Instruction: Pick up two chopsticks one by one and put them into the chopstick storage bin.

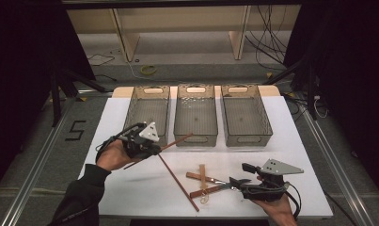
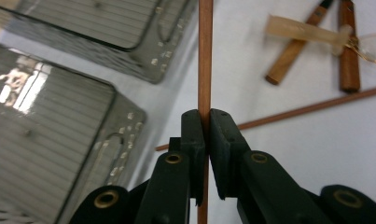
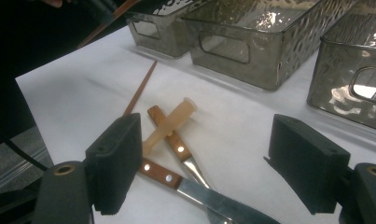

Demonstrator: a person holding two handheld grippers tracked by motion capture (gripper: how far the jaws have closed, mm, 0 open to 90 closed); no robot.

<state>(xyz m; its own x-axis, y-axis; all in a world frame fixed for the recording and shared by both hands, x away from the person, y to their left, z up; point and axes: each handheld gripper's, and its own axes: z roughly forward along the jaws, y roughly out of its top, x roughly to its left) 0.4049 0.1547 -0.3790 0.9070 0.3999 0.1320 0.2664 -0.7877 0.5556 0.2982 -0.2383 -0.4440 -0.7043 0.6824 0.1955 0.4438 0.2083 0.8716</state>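
Left gripper [image 1: 155,147] is clamped on one chopstick [image 2: 205,60], lifted off the table beside the left bin [image 1: 148,109], probably for sorting. Second chopstick [image 1: 177,181] lies mid-table. Right gripper [image 3: 213,168] hovers with jaws wide apart over the wooden-handled knives [image 3: 169,158], presumably next.

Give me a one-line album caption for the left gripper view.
Left gripper pinches a thin brown stick above the white table, beside grey bins.

left tool [image 1: 147,146]: black jaws, brass rivets | grey three-cornered plate | dark sleeve [image 1: 81,193]
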